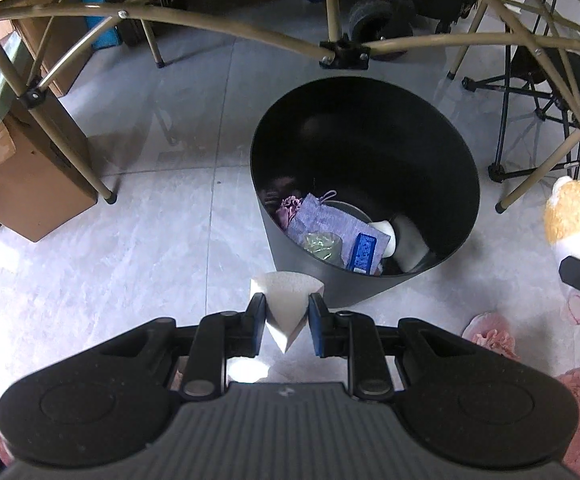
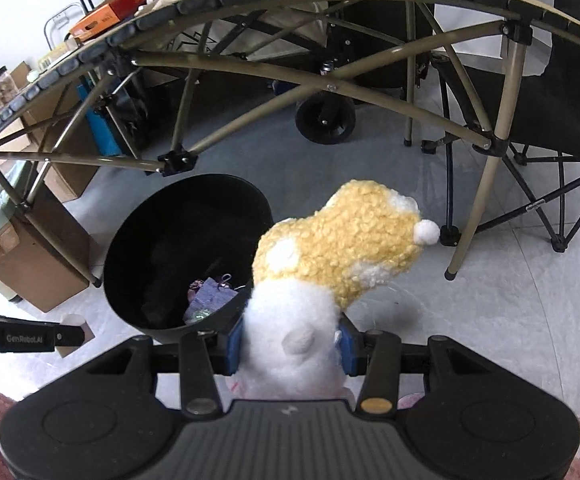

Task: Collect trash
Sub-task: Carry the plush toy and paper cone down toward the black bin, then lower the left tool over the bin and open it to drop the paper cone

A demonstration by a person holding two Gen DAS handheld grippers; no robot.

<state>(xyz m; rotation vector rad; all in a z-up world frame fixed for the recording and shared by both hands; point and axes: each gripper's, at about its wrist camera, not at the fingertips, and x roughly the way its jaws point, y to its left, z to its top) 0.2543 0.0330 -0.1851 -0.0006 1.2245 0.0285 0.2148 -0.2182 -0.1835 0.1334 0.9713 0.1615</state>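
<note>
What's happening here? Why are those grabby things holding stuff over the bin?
A person is tidying up with a gripper in each hand. The left gripper is shut on a small white cone-shaped foam piece, just short of the round black bin. The right gripper is clamped on a fluffy yellow-and-white plush toy beside the bin. Neither is in yet. The bin already holds a purple cloth pouch and a blue packet.
</note>
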